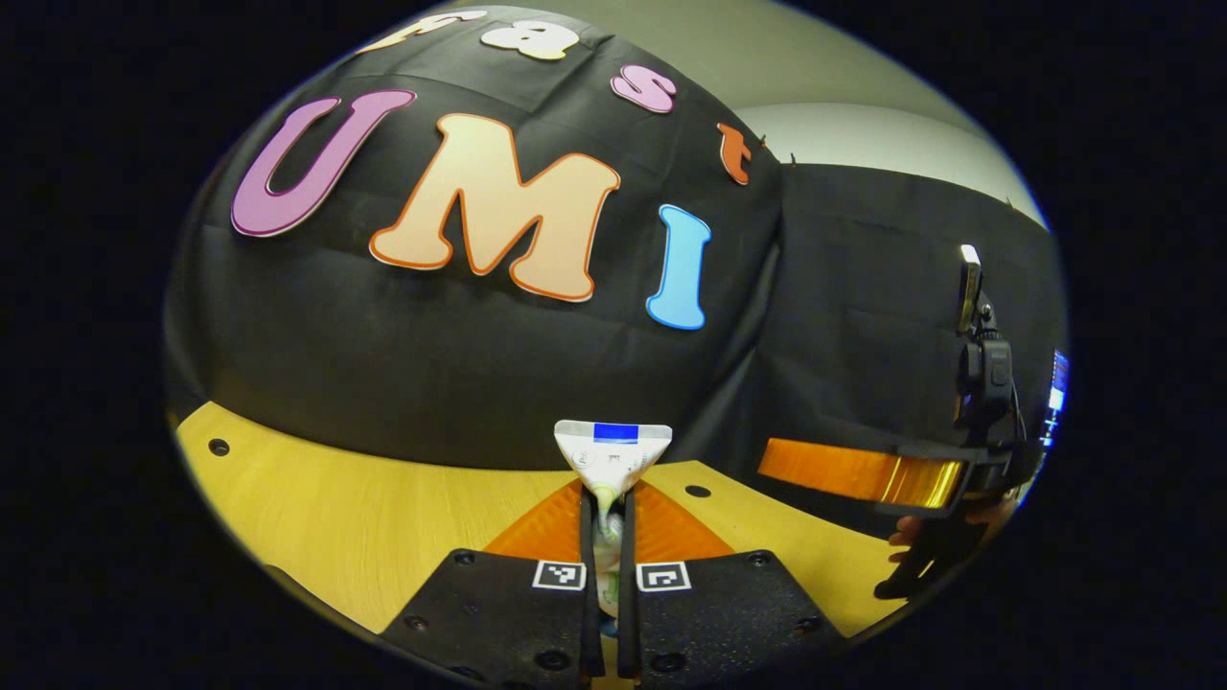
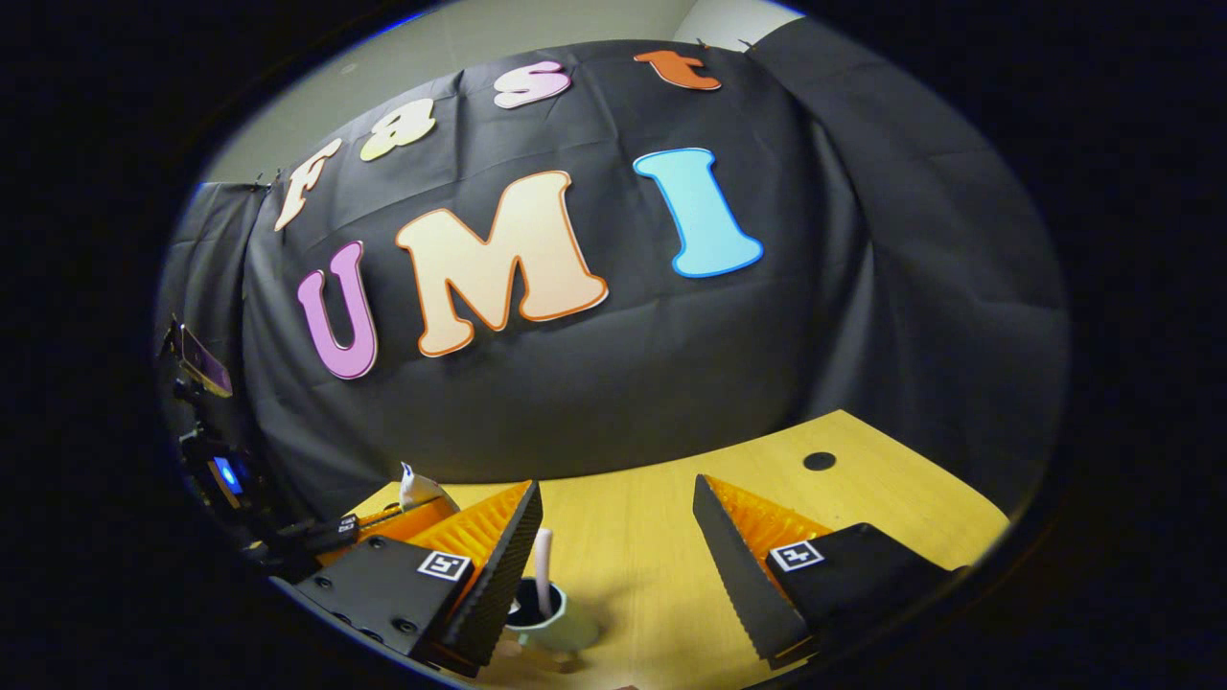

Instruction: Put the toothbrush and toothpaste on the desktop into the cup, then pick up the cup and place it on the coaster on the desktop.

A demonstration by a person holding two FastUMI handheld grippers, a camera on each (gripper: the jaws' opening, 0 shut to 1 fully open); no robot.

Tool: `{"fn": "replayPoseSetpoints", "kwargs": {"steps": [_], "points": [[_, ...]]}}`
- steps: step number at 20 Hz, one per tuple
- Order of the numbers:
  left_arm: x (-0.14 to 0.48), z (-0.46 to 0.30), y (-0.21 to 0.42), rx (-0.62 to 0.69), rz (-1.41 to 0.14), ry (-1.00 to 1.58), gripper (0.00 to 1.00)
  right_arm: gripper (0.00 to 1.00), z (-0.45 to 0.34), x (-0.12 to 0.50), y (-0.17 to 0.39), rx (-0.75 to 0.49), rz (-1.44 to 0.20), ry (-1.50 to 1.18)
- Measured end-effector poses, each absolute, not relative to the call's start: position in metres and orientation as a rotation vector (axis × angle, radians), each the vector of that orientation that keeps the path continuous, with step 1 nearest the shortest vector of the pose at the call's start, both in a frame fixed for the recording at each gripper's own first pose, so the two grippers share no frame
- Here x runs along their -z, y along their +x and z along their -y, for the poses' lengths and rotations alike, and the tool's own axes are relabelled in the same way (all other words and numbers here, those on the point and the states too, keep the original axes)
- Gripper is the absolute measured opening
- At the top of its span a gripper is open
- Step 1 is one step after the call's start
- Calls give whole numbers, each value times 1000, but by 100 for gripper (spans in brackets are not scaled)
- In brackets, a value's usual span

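We see our right tongs spread wide above the surface; the cup, holding the toothbrush, stands just beside the left finger.

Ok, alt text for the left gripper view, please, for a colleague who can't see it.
The left gripper holds a toothpaste tube upright between its closed jaws, above the wooden desktop. Off to the right, the other gripper is held in a hand.
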State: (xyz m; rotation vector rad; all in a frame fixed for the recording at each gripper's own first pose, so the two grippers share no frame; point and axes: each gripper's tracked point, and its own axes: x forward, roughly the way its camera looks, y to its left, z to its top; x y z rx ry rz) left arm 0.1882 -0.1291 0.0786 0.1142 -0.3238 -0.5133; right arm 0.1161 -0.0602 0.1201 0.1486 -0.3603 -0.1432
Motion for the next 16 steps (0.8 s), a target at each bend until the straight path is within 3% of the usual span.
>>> {"fn": "replayPoseSetpoints", "kwargs": {"steps": [4,8,9,10,11,14,15,16], "points": [[-52,134,195,509,304,169,5,97,75,-98,98,182,339,137],[-38,132,193,513,271,146,18,97,72,-83,91,181,319,114],[-42,134,189,515,284,130,33,97,69,-81,90,174,314,105],[-47,132,182,514,296,121,41,97,65,-80,88,165,312,102],[-49,131,177,506,305,118,71,97,60,-80,86,152,308,103],[-64,118,160,455,345,144,88,97,46,-80,82,120,294,104],[-74,114,150,446,368,144,98,97,40,-81,80,109,289,101],[-81,109,145,430,385,141,98,97,34,-81,80,99,279,97]]}}
